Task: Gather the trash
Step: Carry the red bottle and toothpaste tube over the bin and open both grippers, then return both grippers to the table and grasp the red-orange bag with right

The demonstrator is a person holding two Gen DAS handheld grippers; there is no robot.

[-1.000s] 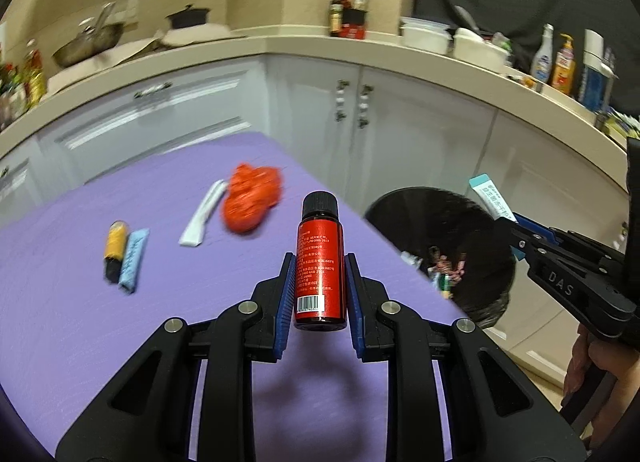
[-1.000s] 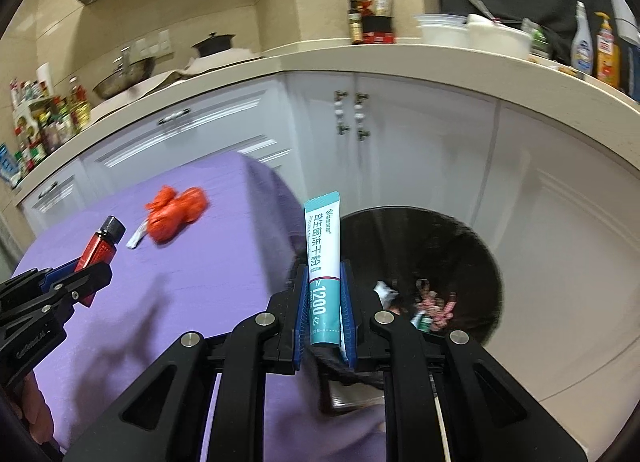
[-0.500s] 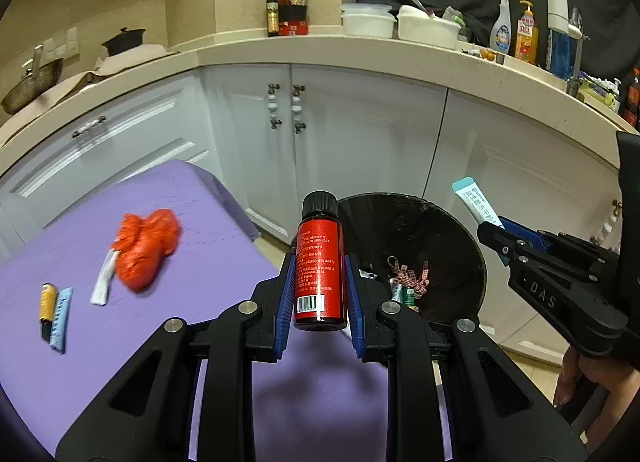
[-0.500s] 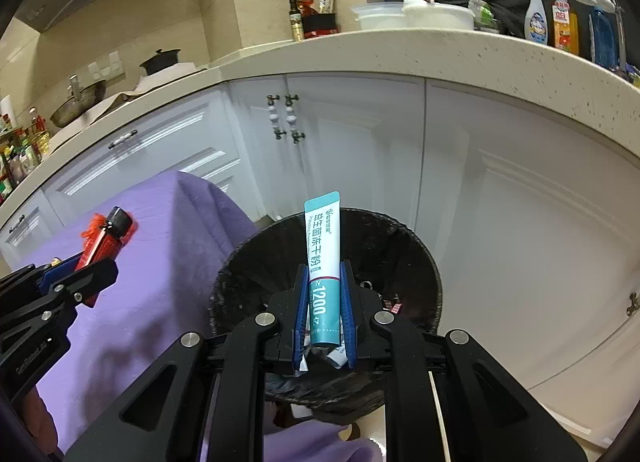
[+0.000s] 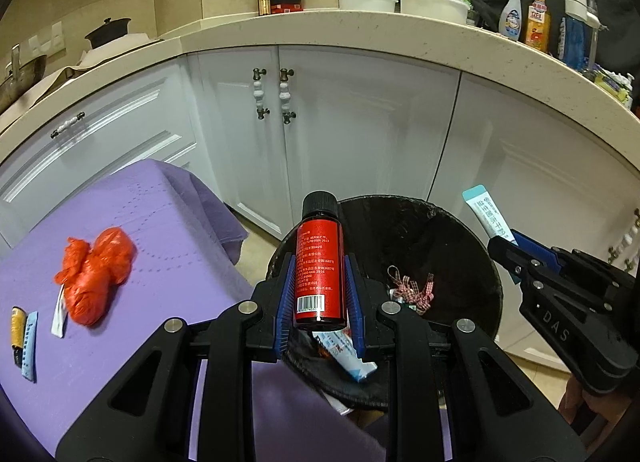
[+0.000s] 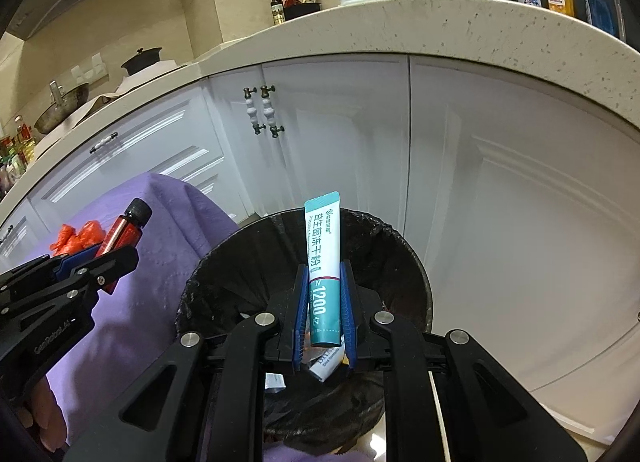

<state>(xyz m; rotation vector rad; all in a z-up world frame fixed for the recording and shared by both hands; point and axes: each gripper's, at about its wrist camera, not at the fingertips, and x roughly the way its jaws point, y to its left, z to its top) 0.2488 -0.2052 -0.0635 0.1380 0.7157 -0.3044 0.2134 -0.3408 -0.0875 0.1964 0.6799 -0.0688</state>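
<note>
Bottle [image 5: 319, 270] gripped, sachet [image 6: 323, 274] gripped, bin [image 5: 460, 230] below

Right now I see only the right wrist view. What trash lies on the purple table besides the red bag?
Observer: A white packet lies touching the red bag.
Operator: Anything more there?
Observer: Yes. A small yellow and black item and a blue sachet lie side by side on the purple table, apart from the bag.
Operator: What in the bin is hidden from me?
Observer: A red checked ribbon lies inside the bin.
</note>
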